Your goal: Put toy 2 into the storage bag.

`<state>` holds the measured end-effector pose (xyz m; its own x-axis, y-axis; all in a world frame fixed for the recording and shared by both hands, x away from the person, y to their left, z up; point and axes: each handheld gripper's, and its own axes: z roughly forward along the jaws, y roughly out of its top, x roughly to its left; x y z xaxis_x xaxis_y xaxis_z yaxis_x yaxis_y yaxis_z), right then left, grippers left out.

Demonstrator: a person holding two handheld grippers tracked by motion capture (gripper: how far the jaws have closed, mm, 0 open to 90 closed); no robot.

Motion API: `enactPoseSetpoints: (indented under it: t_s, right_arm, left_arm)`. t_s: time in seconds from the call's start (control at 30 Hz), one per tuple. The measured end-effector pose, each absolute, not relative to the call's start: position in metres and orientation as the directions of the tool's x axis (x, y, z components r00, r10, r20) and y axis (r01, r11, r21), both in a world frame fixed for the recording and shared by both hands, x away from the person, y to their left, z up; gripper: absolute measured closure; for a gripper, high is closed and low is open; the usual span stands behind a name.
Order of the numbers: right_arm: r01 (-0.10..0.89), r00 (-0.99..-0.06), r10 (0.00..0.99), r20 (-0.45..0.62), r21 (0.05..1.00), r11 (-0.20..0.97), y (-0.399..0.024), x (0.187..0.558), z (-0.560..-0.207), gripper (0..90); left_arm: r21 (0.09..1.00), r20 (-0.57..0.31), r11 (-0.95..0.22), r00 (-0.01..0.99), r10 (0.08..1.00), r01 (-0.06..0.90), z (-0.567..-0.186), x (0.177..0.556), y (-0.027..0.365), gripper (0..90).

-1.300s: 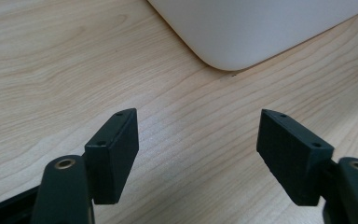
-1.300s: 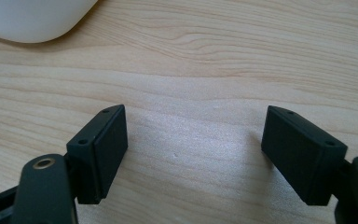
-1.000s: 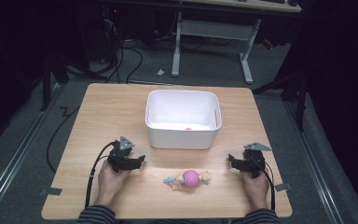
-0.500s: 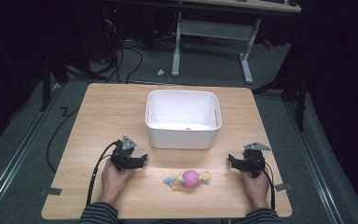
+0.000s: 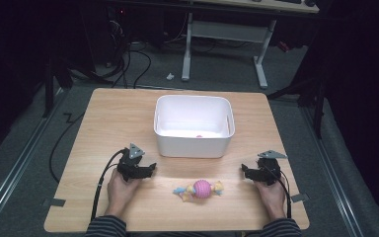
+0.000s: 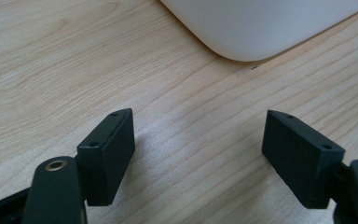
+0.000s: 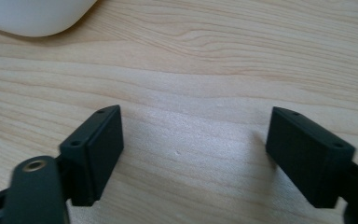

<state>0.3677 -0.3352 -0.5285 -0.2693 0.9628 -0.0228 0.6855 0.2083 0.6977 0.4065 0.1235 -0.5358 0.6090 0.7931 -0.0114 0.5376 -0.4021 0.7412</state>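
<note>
The small toy [image 5: 201, 188], a pink knobbly ball with yellow-and-blue rope ends, looks light and soft, best pinched across its ball by the empty, wide-jawed left gripper [image 5: 150, 168] or right gripper [image 5: 245, 171].

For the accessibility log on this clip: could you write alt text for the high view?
A pink ball toy with knotted ends lies on a wooden table between the left gripper and right gripper, both open and empty. Beyond the toy stands a white bin, a small pink thing on its floor.
</note>
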Motion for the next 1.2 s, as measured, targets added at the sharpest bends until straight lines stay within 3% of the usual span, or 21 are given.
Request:
enactPoseSetpoints:
  t_s: [0.23,0.67,1.2]
  right_arm:
    - [0.663,-0.290,0.957,-0.030,0.714,0.224,-0.337,0.359,-0.524,34.4]
    - [0.614,-0.350,0.937,0.006,0.757,0.225,-0.333,0.339,-0.500,35.6]
    - [0.559,-0.477,0.879,0.004,0.773,0.300,-0.296,0.323,-0.480,35.3]
  left_arm:
    - [0.742,-0.012,-0.400,0.607,0.795,0.538,-0.536,0.406,0.123,25.5]
    - [0.740,-0.013,-0.401,0.608,0.794,0.539,-0.536,0.406,0.124,26.0]
    - [0.741,-0.013,-0.401,0.608,0.793,0.539,-0.536,0.406,0.124,26.0]
